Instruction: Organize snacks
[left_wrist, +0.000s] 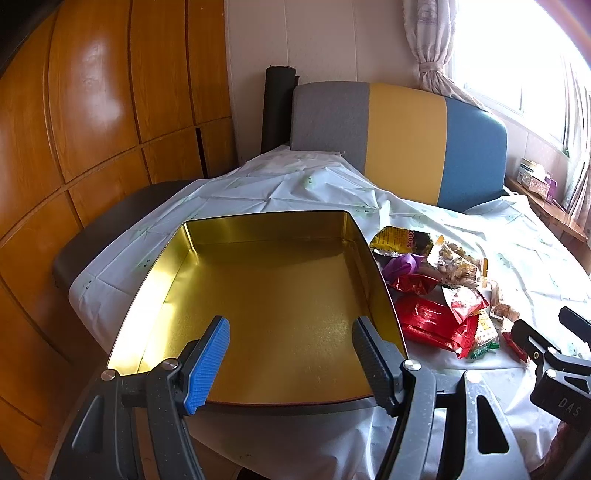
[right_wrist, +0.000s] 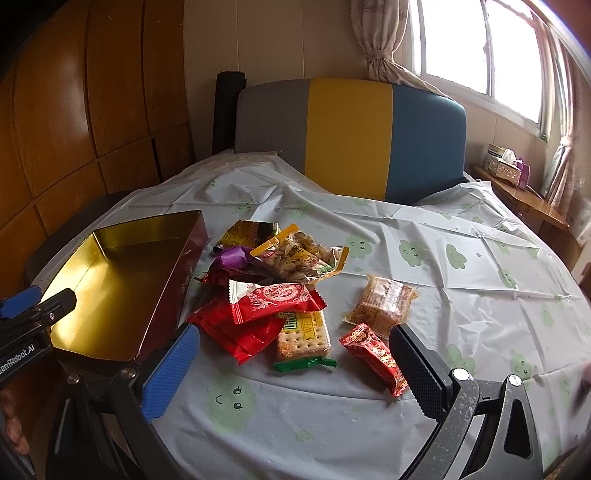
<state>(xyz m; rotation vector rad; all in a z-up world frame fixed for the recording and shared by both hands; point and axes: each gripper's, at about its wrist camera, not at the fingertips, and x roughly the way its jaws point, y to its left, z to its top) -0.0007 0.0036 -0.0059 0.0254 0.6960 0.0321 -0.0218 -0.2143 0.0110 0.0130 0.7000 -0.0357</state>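
Note:
An open tin box (left_wrist: 266, 295) with a gold inside and dark red outside (right_wrist: 110, 280) sits on the table's left; nothing lies in it. A pile of snack packets (right_wrist: 280, 291) lies to its right: red packets (left_wrist: 436, 325), a cracker pack (right_wrist: 303, 338), a nut bag (right_wrist: 303, 256), a purple candy (right_wrist: 232, 256), a yellow-black packet (right_wrist: 247, 230), an orange cake pack (right_wrist: 384, 301) and a small red packet (right_wrist: 376, 356). My left gripper (left_wrist: 291, 363) is open over the box's near edge. My right gripper (right_wrist: 295, 373) is open, just before the pile's near packets.
The round table carries a pale cloth with green prints (right_wrist: 461, 266). A grey, yellow and blue chair back (right_wrist: 351, 136) stands behind it. Wooden cabinets (left_wrist: 92, 129) are at left. A side shelf with a tissue box (right_wrist: 508, 164) is at right under the window.

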